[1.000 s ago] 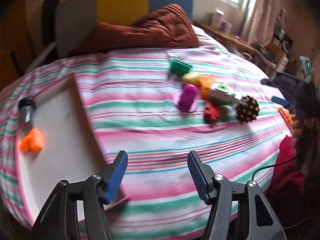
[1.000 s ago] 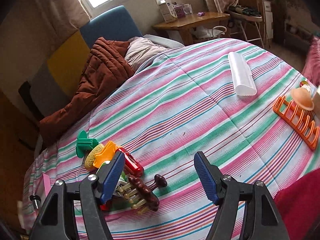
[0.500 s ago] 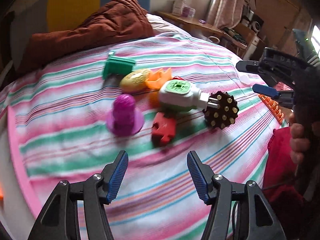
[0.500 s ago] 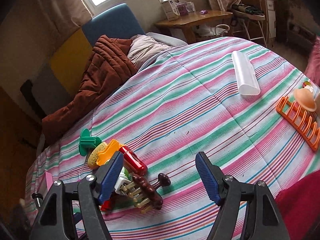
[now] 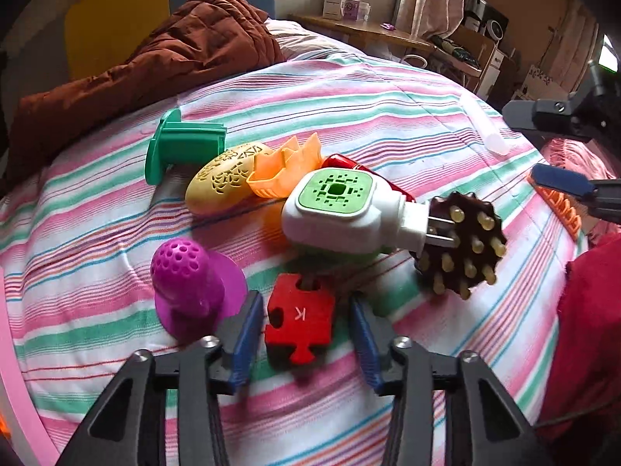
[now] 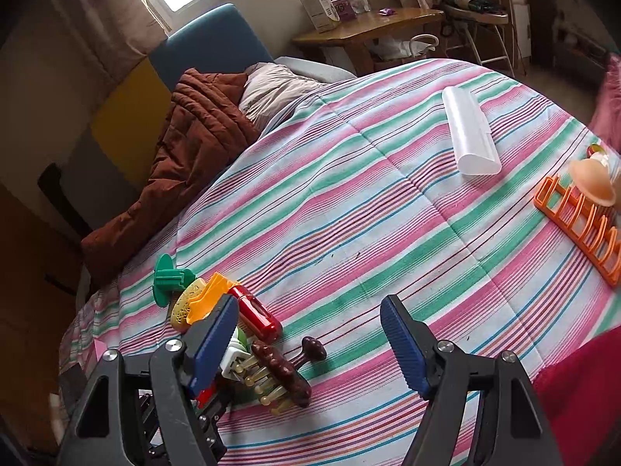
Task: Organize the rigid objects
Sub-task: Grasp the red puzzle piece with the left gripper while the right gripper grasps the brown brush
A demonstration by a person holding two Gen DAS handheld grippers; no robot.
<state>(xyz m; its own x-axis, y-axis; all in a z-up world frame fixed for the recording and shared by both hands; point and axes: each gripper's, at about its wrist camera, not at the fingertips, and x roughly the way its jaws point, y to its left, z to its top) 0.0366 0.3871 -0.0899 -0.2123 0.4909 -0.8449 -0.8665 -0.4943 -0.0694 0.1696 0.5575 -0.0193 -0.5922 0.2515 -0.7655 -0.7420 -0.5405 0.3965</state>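
Note:
A pile of small rigid objects lies on the striped bedspread. My left gripper straddles a red puzzle piece marked K. Its jaws are closing, and a small gap still shows at the right pad. Beside the piece stand a purple perforated knob, a white plug-in device with a green top and a brown studded massager. Behind them are a yellow oval, an orange crown shape and a green spool. My right gripper hovers open over the bedspread, nothing between its fingers.
A red cylinder lies in the pile. An orange rack and a translucent white tube lie farther right on the bed. A brown quilt is heaped at the headboard. A pink tray rim shows at the left edge.
My left gripper swung from the white tray over to the pile, came down around the red puzzle piece, and its jaws narrowed. The right gripper stayed put.

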